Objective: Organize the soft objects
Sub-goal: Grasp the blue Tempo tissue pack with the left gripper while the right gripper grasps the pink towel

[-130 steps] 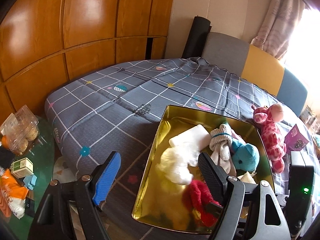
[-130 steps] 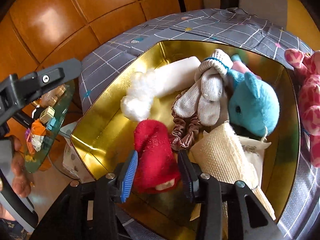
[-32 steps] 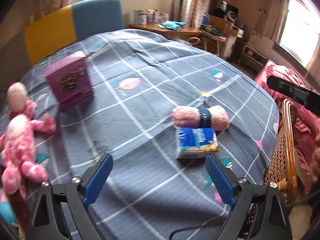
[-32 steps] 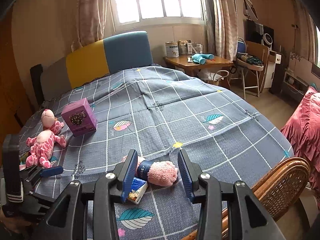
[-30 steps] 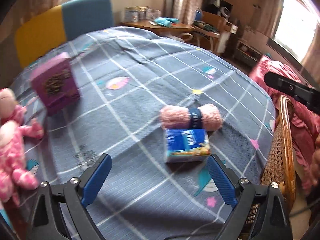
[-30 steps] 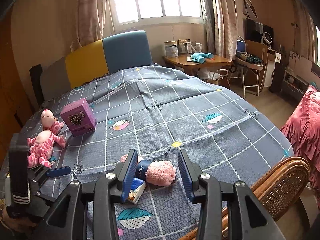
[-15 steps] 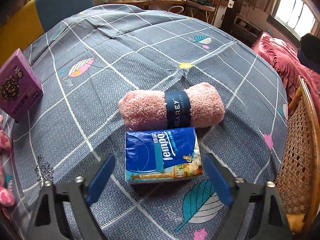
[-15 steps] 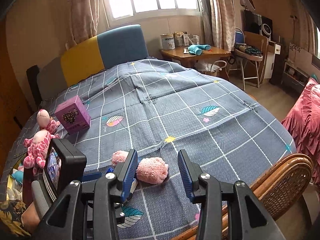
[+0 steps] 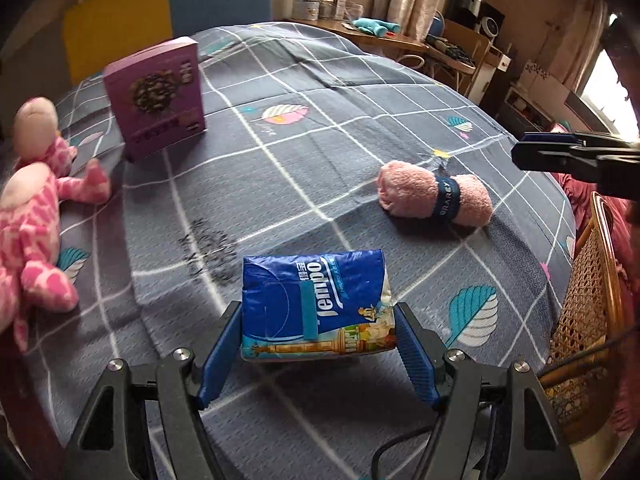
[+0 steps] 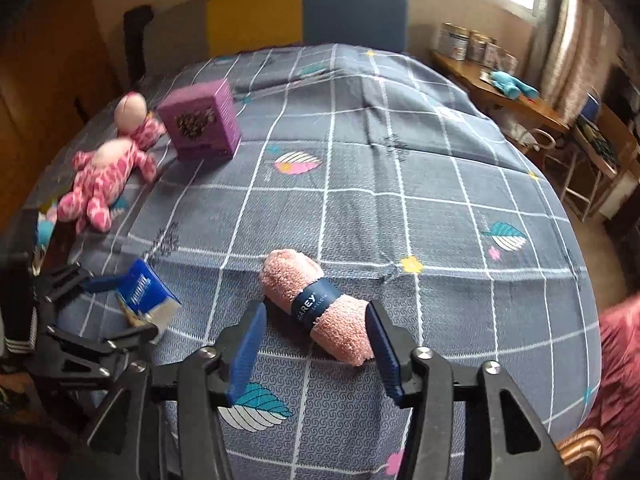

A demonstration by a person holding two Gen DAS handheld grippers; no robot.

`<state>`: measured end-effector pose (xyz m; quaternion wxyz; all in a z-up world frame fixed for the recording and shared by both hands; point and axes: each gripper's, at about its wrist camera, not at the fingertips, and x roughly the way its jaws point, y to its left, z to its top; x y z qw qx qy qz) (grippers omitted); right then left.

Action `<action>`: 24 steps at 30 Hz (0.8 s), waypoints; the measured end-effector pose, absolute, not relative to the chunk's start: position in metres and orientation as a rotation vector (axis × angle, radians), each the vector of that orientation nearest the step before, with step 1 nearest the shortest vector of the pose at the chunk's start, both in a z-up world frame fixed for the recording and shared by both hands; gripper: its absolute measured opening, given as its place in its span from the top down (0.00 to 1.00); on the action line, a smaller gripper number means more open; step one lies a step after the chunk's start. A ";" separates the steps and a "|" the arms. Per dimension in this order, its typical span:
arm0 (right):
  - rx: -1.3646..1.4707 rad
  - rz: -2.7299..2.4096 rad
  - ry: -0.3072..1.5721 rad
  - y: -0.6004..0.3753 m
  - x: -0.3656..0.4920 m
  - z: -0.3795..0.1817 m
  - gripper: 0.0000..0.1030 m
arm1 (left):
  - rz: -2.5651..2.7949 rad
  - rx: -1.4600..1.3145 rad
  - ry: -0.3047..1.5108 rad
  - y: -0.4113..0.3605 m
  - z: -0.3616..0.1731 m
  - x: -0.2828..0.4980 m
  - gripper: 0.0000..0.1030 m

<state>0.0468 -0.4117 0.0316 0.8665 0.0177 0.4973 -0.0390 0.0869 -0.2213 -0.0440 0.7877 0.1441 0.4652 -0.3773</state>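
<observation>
My left gripper [image 9: 318, 326] is shut on a blue Tempo tissue pack [image 9: 316, 304] and holds it just above the grey checked bedspread [image 9: 320, 120]. The pack also shows in the right wrist view [image 10: 146, 294], between the left gripper's fingers. A rolled pink towel [image 10: 316, 306] with a dark band lies on the bedspread; it also shows in the left wrist view [image 9: 434, 200]. My right gripper [image 10: 314, 340] is open, its blue pads on either side of the towel's near end. A pink spotted plush toy [image 9: 32, 216] lies at the left [image 10: 104, 180].
A purple box [image 9: 156, 96] stands upright on the bed near the plush [image 10: 200, 124]. A wicker chair [image 9: 584, 320] stands at the bed's right edge. A yellow and blue headboard [image 10: 304, 8] is at the back; a wooden desk [image 10: 504, 96] stands to the right.
My left gripper has closed on the tissue pack and drawn it away from the towel. My right gripper has come down low over the pink towel, jaws now around it.
</observation>
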 end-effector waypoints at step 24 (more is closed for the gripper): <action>-0.316 -0.049 1.290 -0.384 0.104 -0.033 0.62 | -0.638 0.125 0.923 -0.090 -0.016 0.061 0.28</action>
